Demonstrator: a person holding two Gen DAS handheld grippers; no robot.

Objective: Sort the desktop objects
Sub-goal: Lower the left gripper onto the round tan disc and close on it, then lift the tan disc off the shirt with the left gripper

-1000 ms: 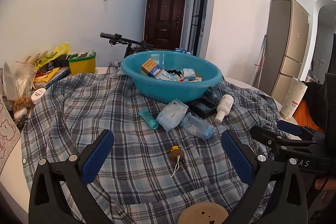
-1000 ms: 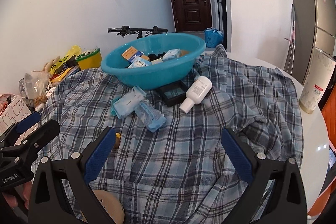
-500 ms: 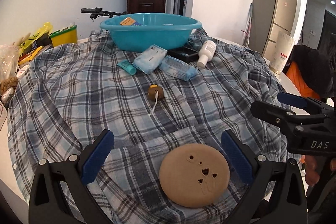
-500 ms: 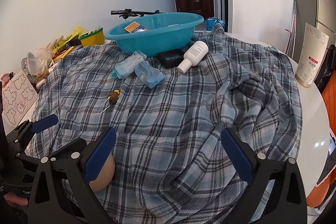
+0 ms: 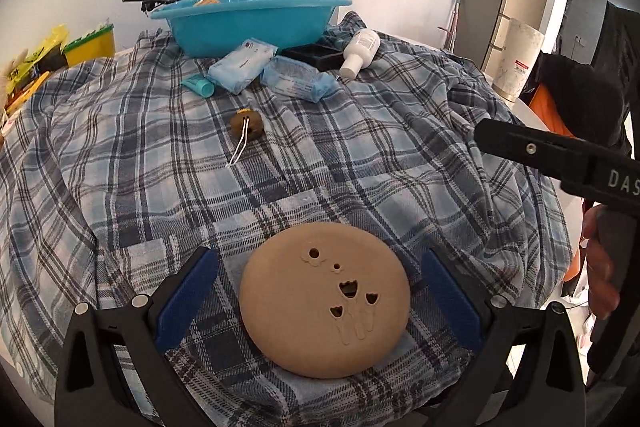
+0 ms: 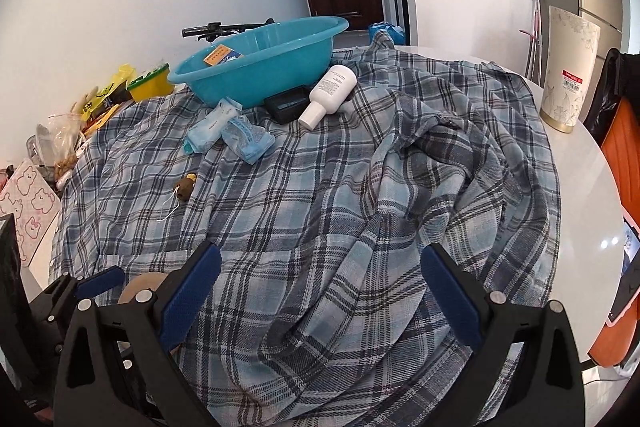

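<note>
A round tan disc with small cut-out holes (image 5: pixel 325 301) lies on the plaid cloth (image 5: pixel 120 163) at the near edge. My left gripper (image 5: pixel 320 303) is open, its blue pads on either side of the disc without touching it. My right gripper (image 6: pixel 320 291) is open and empty over bare cloth (image 6: pixel 360 187) to the right. Farther back lie a small brown trinket with a white string (image 5: pixel 247 125), two blue tissue packs (image 5: pixel 242 65), a teal tube (image 5: pixel 197 85), a white bottle (image 5: pixel 360 51) and a black case (image 5: pixel 314 55). The teal basin (image 5: pixel 252 17) holds several boxes.
Yellow containers and bags (image 5: pixel 86 47) crowd the table's left edge. A tall white paper-wrapped roll (image 6: pixel 568 67) stands at the right on the white table (image 6: pixel 588 195). An orange chair (image 6: pixel 618 131) is beyond the right edge. The cloth is bunched in folds at right.
Both grippers have dropped and pulled back toward the near edge. The tan disc has come to lie between my left gripper's open fingers. Nothing on the table moved.
</note>
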